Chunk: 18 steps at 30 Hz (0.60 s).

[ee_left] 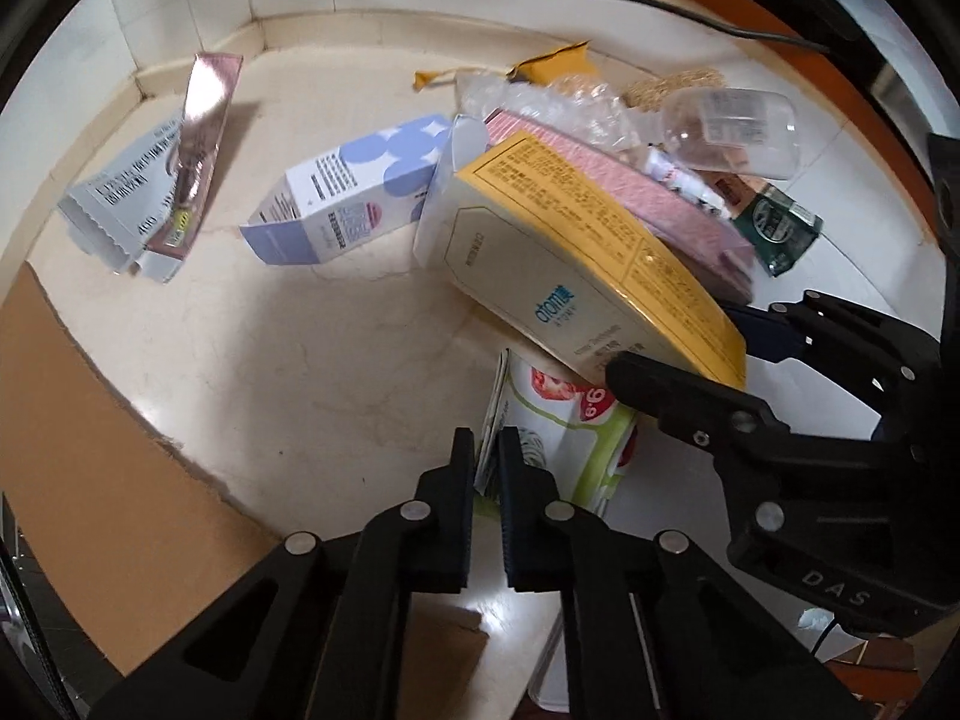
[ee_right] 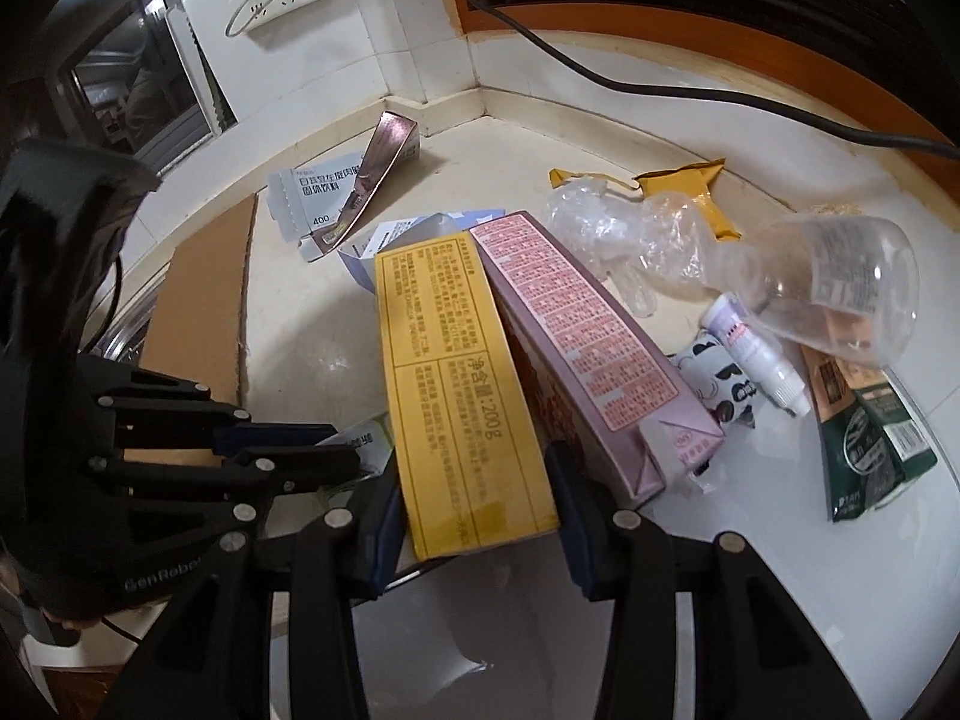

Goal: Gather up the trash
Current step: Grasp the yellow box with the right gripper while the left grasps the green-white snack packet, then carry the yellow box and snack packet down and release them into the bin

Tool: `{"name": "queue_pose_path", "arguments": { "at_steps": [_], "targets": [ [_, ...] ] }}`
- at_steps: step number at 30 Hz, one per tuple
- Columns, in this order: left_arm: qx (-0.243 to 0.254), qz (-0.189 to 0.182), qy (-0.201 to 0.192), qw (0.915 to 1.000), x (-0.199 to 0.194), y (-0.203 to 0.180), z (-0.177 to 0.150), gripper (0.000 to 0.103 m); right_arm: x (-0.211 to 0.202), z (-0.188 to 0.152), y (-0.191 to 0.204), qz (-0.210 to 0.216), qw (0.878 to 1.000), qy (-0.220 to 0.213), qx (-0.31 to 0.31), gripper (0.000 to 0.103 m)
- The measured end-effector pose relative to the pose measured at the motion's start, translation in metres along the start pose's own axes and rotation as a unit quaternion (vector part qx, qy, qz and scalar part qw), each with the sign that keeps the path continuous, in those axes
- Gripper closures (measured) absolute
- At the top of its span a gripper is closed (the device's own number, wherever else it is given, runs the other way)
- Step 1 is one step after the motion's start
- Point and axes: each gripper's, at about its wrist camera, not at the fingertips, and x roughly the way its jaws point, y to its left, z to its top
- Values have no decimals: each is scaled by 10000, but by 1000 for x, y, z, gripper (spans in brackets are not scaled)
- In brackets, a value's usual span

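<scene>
My right gripper (ee_right: 474, 510) is shut on a yellow and cream box (ee_right: 456, 396), one finger on each side, and holds it lifted; the box also shows in the left wrist view (ee_left: 576, 252). My left gripper (ee_left: 486, 450) is shut on the edge of a flattened green and white carton (ee_left: 564, 438) under the yellow box; it shows in the right wrist view (ee_right: 354, 450). A pink box (ee_right: 576, 348) leans against the yellow box.
On the counter lie a blue and white carton (ee_left: 354, 192), a grey box with a pink sleeve (ee_left: 150, 192), a clear plastic cup (ee_right: 840, 294), crumpled plastic (ee_right: 630, 234), a small tube (ee_right: 756, 354), green packets (ee_right: 870, 438) and brown cardboard (ee_left: 78, 420). A black cable (ee_right: 660, 84) crosses behind.
</scene>
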Motion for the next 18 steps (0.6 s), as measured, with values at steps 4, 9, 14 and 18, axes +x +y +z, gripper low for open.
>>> {"name": "queue_pose_path", "arguments": {
  "at_steps": [4, 9, 14, 18],
  "targets": [
    [-158, 14, -167, 9997, -26, -5, -10, 100, -14, -2, -2, 180, 9997, -66, 181, 60],
    [-413, 12, -549, 9976, -71, -12, -27, 100, -46, -9, 6, 314, 9990, -232, 236, 60],
    [-609, 82, -832, 9946, -123, -19, -54, 101, -86, -27, 19, 471, 9977, -446, 210, 60],
    [-768, 112, -1065, 9913, -153, -27, -75, 101, -112, -45, 29, 622, 9968, -485, 154, 60]
  ]
}}
